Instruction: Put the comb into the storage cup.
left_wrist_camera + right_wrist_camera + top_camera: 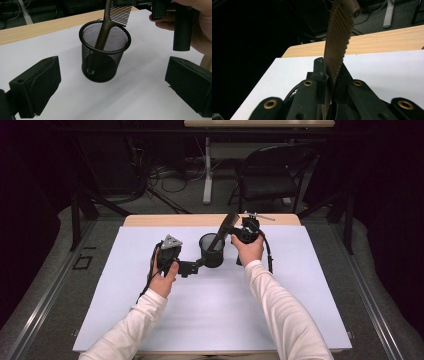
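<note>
A black mesh cup (211,251) stands upright on the white sheet (210,315) near the table's far edge. A brown comb (226,226) leans in it, handle down inside the cup (105,57) and teeth up. My right gripper (235,233) is shut on the toothed end of the comb (337,42), which rises between its jaws (330,72). My left gripper (195,266) is open just left of the cup. Its two fingers (37,85) stand wide apart on either side of the cup, short of it, and touch nothing.
The bare wooden table edge (210,220) runs behind the sheet. Beyond it on the floor are a black folding chair (270,175), a desk leg (207,175) and loose cables (170,175). Dark curtains close in both sides.
</note>
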A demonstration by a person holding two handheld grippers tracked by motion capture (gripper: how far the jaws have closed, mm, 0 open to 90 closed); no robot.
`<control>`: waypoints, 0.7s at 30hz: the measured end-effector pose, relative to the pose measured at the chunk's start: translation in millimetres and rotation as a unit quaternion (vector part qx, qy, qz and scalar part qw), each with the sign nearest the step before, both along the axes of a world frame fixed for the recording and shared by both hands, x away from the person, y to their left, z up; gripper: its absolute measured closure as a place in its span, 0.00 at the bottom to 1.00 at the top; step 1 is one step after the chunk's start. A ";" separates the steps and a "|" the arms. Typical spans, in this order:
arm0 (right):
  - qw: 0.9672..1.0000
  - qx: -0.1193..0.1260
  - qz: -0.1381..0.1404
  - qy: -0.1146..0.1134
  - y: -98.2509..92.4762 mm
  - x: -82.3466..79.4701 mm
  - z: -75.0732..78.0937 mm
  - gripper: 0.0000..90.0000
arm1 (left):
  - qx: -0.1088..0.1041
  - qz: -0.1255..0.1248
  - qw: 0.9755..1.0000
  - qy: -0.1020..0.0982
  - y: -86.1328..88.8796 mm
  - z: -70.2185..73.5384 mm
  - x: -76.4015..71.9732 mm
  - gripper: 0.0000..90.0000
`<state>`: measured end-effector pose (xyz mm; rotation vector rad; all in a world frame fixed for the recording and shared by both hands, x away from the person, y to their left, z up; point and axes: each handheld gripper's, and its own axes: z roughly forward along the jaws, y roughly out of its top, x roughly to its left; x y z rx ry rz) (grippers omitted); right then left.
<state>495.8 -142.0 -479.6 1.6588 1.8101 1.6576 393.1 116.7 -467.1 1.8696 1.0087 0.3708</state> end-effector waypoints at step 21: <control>1.000 -0.002 0.007 -0.024 2.4 -2.0 2.3 0.61 | 0.000 0.002 1.000 0.000 0.0 0.1 -0.4 0.01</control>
